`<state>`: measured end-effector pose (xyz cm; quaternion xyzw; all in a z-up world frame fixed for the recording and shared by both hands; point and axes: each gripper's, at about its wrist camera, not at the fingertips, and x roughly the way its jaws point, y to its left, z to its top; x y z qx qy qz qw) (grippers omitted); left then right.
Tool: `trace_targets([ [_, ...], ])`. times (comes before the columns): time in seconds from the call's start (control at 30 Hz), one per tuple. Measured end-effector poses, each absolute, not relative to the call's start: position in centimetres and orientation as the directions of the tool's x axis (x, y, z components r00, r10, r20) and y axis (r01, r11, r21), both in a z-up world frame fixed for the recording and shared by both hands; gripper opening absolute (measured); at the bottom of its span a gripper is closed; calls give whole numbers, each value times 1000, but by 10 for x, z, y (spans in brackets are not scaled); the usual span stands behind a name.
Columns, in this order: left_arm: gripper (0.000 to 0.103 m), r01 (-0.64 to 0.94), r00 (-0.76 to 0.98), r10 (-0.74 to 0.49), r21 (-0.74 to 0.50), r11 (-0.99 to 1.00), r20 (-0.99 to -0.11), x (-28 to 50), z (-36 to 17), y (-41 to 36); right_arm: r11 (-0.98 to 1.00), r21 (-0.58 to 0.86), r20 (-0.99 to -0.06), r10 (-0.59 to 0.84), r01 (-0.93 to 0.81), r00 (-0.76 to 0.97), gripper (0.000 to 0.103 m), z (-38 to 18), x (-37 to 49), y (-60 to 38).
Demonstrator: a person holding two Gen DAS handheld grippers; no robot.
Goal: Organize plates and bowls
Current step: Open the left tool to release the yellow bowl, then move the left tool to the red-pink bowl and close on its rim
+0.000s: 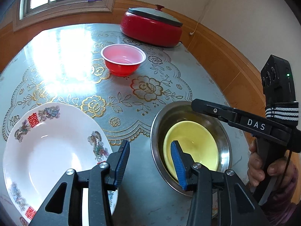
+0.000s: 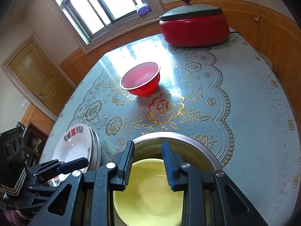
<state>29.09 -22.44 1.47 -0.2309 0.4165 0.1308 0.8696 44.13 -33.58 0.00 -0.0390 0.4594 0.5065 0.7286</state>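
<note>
yellow bowl (image 2: pixel 148 194) sits nested inside the steel bowl (image 2: pixel 197 146), directly under the right gripper (image 2: pixel 148 162), whose jaws stand apart with nothing clamped. left gripper (image 1: pixel 150 162) jaws also apart and empty, over bare table (image 1: pixel 143 197) between the white plate (image 1: pixel 47 150) at 9 o'clock and the steel bowl at 3 o'clock. red bowl (image 1: pixel 123 60) stands alone at 12 o'clock, well apart. red lidded cooker (image 1: pixel 152 26) beyond it, at the far edge.
</note>
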Motion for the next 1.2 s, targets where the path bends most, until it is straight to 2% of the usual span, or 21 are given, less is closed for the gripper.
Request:
trace_targets([
  [0.27,51,-477,617,78,-294,828,-783,299,26,-200,462,475,-691,722,-749,8,30,5,461,-318],
  [0.53,51,-536,606,69,-344,771,-792,321,25,-169,448,524,-655,756,-724,-7,30,6,492,-294],
  [0.67,51,-566,594,95,-331,755,-799,335,26,-155,445,547,-647,762,-710,-21,26,4,508,-278],
  [0.93,44,-584,604,103,-351,732,-791,369,26,-119,460,609,-648,759,-646,-70,26,-10,541,-234],
  [1.2,42,-619,590,119,-352,702,-799,404,15,-80,506,589,-686,725,-630,-58,26,-31,557,-200],
])
